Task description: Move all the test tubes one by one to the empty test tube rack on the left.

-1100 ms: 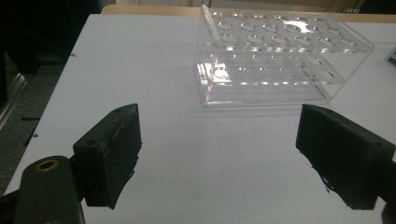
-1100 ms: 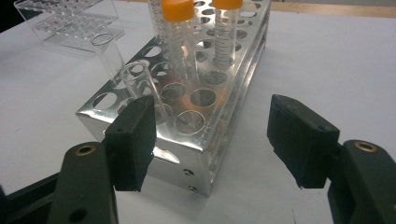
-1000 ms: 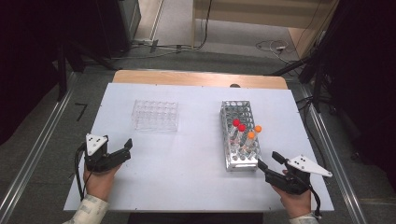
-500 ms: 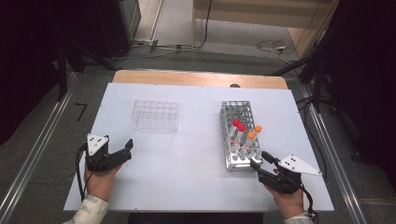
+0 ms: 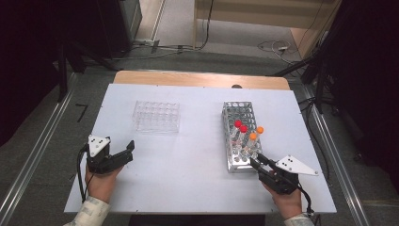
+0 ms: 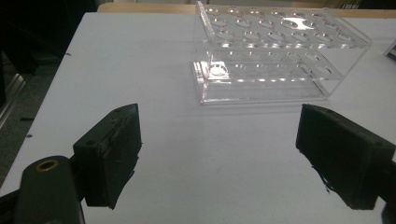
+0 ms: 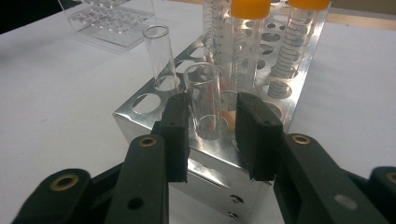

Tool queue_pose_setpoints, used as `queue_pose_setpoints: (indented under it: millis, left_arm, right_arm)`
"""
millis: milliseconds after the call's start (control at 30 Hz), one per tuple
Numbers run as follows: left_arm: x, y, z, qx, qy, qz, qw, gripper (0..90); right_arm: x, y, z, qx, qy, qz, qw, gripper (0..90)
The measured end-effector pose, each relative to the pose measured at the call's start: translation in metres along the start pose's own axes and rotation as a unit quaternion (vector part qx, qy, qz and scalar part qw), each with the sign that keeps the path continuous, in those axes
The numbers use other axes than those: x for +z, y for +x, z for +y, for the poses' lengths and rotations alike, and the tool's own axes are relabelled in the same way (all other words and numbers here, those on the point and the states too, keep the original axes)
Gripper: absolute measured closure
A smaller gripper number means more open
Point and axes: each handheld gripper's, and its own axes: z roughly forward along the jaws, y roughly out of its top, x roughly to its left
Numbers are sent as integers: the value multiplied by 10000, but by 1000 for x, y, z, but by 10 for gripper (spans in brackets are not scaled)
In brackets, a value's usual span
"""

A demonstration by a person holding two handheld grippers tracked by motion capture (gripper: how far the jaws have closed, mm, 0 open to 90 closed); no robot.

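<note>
The right tongs [image 7: 212, 121] have just been closing, and their two black jaws now stand on either side of an uncapped clear tube [image 7: 205, 100] that sits upright in the near corner of the metal rack [image 7: 154, 119]. The left pad lies against the tube's wall, while the right pad looks touching or just short of it; I cannot tell whether they press it firmly. In the high view these right tongs [image 5: 258, 162] reach in at the near end of the rack [image 5: 233, 113], held by the person's right hand [image 5: 287, 202]. Just beyond the held tube, farther from the tongs, stand two orange-capped tubes [image 7: 250, 28] with printed scale marks, and to the far left of the jaws a second uncapped tube [image 7: 159, 56] stands in the rack's outer row. From above, two red-capped tubes [image 5: 240, 125] sit farther back in the same rack. The left tongs [image 6: 219, 154] are wide apart with nothing between the jaws, hovering low over the bare white surface [image 6: 116, 60]. Straight ahead of them, near but apart from the jaws, lies an empty clear plastic rack [image 6: 275, 51] with rows of round holes. In the high view the left tongs [image 5: 126, 151] sit well apart from the right tongs, near the surface's front left, with the clear plastic rack [image 5: 156, 115] beyond them.
</note>
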Motion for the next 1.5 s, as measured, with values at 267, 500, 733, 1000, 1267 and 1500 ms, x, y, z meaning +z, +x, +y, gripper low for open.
queue_pose_setpoints:
  millis: [267,500,733,1000,1267,1500]
  left_arm:
    - [0,0,0,5,15,-4,10000,146]
    - [1,-1,0,6,24,-6,10000,146]
    - [1,-1,0,-3,19,0,10000,146]
    - [0,-1,0,-9,5,2,10000,146]
    - [0,-3,0,11,-4,10,10000,146]
    - [0,-6,1,23,-42,23,10000,146]
  right_arm:
    - [3,2,0,-102,-38,-27,9999,707]
    - [5,3,1,-167,-49,-41,9998,721]
    - [3,4,3,-239,-151,-122,9995,734]
    - [-10,8,17,-255,-330,-163,9990,735]
    - [-28,7,34,-78,-584,-187,9981,736]
    - [-37,16,44,-105,-780,30,9969,736]
